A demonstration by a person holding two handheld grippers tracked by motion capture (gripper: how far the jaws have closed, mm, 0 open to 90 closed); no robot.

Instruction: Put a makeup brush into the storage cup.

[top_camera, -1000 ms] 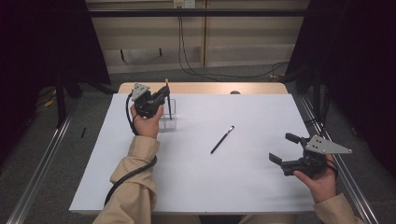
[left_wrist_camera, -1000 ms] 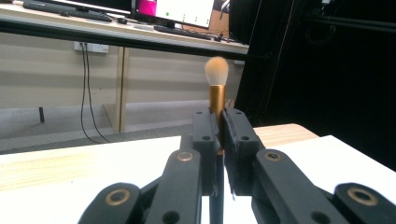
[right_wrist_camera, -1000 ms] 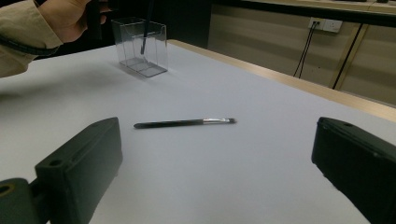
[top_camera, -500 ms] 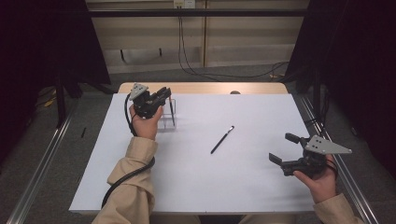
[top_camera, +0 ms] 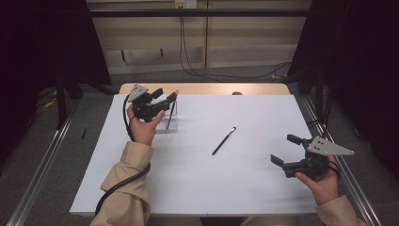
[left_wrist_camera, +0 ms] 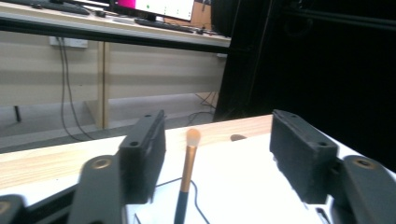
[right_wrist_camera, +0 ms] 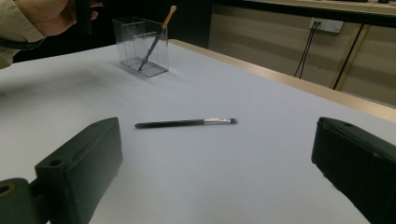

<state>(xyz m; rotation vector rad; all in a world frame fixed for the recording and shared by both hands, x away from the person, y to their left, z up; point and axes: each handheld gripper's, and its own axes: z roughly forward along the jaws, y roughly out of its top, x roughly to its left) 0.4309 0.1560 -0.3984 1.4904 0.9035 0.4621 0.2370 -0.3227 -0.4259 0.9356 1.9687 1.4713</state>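
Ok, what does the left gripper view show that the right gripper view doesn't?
Left gripper view: the left gripper, whose jaws have just been opening, with the brush tip between them untouched, and a monitor behind. Right gripper view: the open right gripper and a black brush lying flat. Both: the gold-handled brush standing upright and the white table.

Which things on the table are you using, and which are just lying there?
In use:
gold-handled brush standing tilted in the clear holder
left gripper, jaws just opened off that brush

Lying about:
black brush
right gripper, open
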